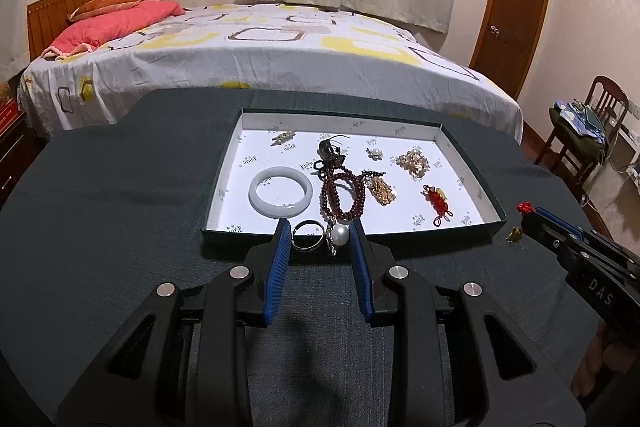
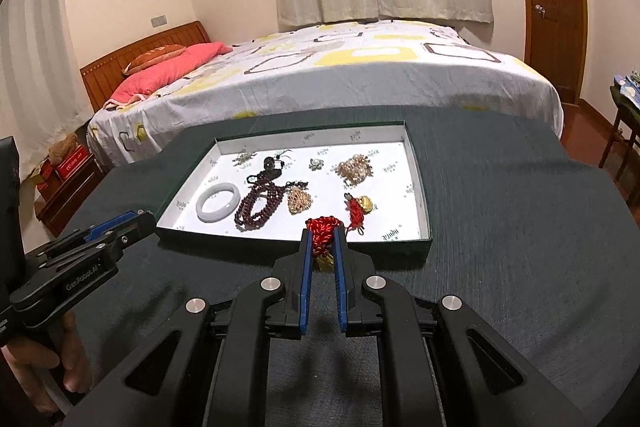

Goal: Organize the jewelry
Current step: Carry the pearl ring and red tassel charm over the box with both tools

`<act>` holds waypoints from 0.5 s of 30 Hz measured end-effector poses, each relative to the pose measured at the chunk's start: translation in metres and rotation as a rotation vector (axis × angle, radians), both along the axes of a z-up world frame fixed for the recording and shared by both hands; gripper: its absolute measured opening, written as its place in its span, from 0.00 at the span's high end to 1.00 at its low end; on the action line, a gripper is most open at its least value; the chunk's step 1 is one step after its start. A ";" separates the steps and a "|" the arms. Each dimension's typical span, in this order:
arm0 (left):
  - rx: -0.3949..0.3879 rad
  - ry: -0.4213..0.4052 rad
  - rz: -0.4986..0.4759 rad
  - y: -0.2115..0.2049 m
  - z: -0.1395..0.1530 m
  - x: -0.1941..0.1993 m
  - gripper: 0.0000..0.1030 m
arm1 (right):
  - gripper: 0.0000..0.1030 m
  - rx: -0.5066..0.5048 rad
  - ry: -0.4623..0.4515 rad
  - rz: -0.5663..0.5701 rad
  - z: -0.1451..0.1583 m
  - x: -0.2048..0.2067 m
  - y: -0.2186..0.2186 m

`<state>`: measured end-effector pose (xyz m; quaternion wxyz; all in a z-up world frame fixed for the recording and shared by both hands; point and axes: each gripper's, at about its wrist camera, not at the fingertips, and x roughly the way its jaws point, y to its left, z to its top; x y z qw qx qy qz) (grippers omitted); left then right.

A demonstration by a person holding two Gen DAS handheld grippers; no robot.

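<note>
A silver ring [image 1: 307, 235] and a pearl pendant [image 1: 340, 235] sit side by side between the blue pads of my left gripper [image 1: 317, 227], which is shut on them just in front of the tray's near wall. My right gripper [image 2: 322, 233] is shut on a red knotted cord [image 2: 322, 229] with a gold charm [image 2: 326, 262] dangling below. The left wrist view has the right gripper [image 1: 530, 213] off the tray's right corner. The green, white-lined tray [image 1: 344, 117] holds a white bangle [image 1: 280, 195], dark red beads [image 1: 340, 193], a gold chain [image 1: 383, 189] and another red knot [image 1: 436, 201].
The tray [image 2: 425, 187] lies on a dark cloth-covered table [image 1: 120, 207]. A bed [image 1: 280, 67] runs right behind the table. A wooden chair [image 1: 592, 131] piled with clothes stands at the right, a nightstand [image 2: 68, 195] at the left. A hand [image 2: 44, 367] holds the left gripper [image 2: 146, 221].
</note>
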<state>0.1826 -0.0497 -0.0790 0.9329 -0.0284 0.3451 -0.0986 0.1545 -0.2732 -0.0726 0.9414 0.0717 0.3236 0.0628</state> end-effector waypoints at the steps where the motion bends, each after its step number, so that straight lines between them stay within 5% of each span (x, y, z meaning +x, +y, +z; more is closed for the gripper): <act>1: 0.002 -0.002 0.001 0.001 0.001 -0.001 0.72 | 0.89 -0.003 -0.003 0.001 0.002 -0.001 0.001; 15: -0.001 -0.067 0.015 0.014 0.028 -0.005 0.72 | 0.89 -0.039 -0.070 0.021 0.030 0.002 0.015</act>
